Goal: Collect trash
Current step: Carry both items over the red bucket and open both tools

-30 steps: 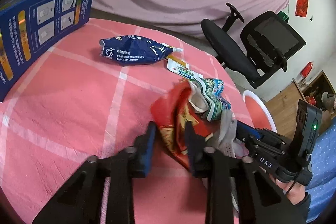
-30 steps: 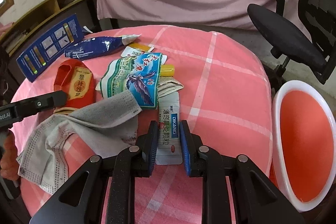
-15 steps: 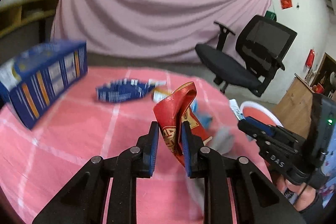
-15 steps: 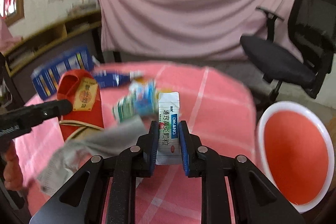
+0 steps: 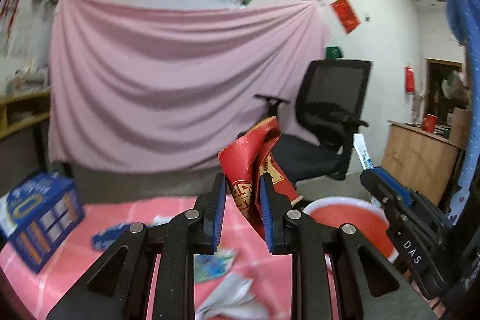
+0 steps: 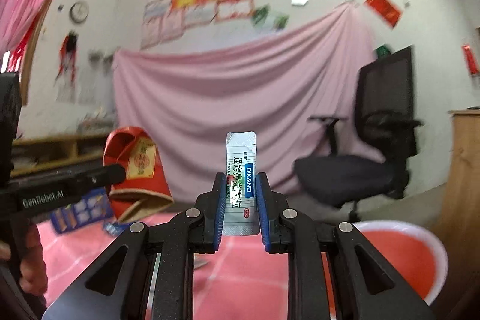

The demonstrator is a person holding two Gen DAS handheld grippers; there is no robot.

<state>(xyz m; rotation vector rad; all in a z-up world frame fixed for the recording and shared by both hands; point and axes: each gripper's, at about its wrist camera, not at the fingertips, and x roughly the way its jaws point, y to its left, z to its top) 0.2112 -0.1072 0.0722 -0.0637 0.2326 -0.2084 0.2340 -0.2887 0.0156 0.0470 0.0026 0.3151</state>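
My left gripper (image 5: 240, 185) is shut on a red pouch (image 5: 249, 158) with gold print, held upright above the pink checked table (image 5: 120, 215). The same red pouch (image 6: 135, 167) hangs at the left of the right wrist view, pinched by the left gripper's fingers (image 6: 114, 171). My right gripper (image 6: 240, 183) is shut on a silver-white medicine sachet (image 6: 241, 167) that stands upright between its blue pads. In the left wrist view the right gripper (image 5: 370, 173) appears at the right with the sachet (image 5: 361, 152) sticking up. A red basin with a white rim (image 6: 432, 239) sits low at the right.
A blue box (image 5: 39, 215), a blue wrapper (image 5: 105, 236), a green-blue packet (image 5: 213, 266) and a grey mask (image 5: 231, 299) lie on the table. A black office chair (image 5: 324, 122) stands behind the basin (image 5: 345, 218), in front of a pink drape (image 5: 165, 80). A wooden cabinet (image 5: 420, 158) is at right.
Both grippers have lifted off the table and tilted up toward level, the left carrying the red pouch and the right carrying the sachet. The table litter has dropped low in both views.
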